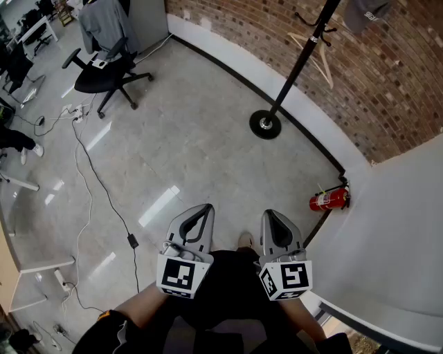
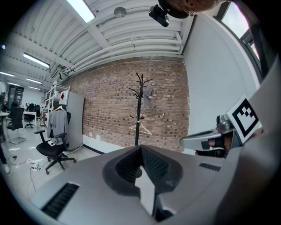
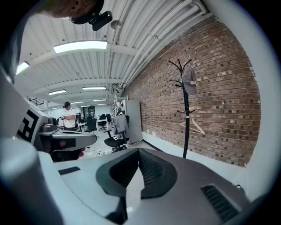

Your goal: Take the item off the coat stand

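Observation:
A black coat stand [image 1: 296, 66] rises from a round base [image 1: 266, 124] by the brick wall. A grey cap-like item [image 1: 367, 13] hangs near its top, and a wooden hanger [image 1: 313, 52] lower down. Both gripper views show the stand [image 2: 139, 110] [image 3: 186, 114] well ahead, with the grey item [image 2: 148, 95] [image 3: 189, 81] on an upper hook. My left gripper [image 1: 203, 211] [image 2: 141, 150] and right gripper [image 1: 270, 216] [image 3: 139, 154] are held side by side close to the person's body, far from the stand. Each is shut and holds nothing.
A black office chair [image 1: 109, 71] with a grey garment over its back stands at the far left. Cables [image 1: 88, 181] trail over the floor. A red fire extinguisher [image 1: 329, 200] sits by the white partition [image 1: 401, 228] on the right. A person [image 3: 68, 117] stands far off.

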Demonstrator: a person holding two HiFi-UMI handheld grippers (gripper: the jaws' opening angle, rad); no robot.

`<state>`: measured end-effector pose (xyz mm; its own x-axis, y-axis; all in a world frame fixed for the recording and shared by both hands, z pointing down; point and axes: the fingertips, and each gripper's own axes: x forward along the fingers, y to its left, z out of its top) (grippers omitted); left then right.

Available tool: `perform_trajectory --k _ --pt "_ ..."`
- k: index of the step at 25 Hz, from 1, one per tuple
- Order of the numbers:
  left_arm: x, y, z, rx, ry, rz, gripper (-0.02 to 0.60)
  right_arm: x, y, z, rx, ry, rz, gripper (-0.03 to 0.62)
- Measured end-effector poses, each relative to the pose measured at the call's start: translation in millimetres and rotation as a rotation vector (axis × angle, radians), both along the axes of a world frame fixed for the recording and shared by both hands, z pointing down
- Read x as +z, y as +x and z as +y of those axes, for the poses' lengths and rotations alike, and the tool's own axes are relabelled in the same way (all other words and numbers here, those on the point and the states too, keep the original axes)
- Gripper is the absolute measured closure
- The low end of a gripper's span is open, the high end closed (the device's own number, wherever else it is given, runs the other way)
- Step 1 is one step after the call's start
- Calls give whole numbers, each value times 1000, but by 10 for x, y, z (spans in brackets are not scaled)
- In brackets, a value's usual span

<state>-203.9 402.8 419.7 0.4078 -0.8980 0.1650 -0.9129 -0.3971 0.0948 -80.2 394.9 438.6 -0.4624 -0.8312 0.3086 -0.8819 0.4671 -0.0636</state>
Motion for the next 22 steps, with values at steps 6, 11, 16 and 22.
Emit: perform_trajectory --k 6,11,16,22 --pt "37 -252 24 -8 -11 4 557 -4 -227 6 -9 0 14 580" --pt "77 -348 -105 -24 -13 1 557 45 -296 -141 -16 -12 8 580" --pt "127 -447 -417 -78 -36 -9 557 105 -354 -533 -45 -19 -13 580" --pt "136 -475 -1060 -139 -56 -29 557 79 -362 -1272 -82 -13 -50 580"
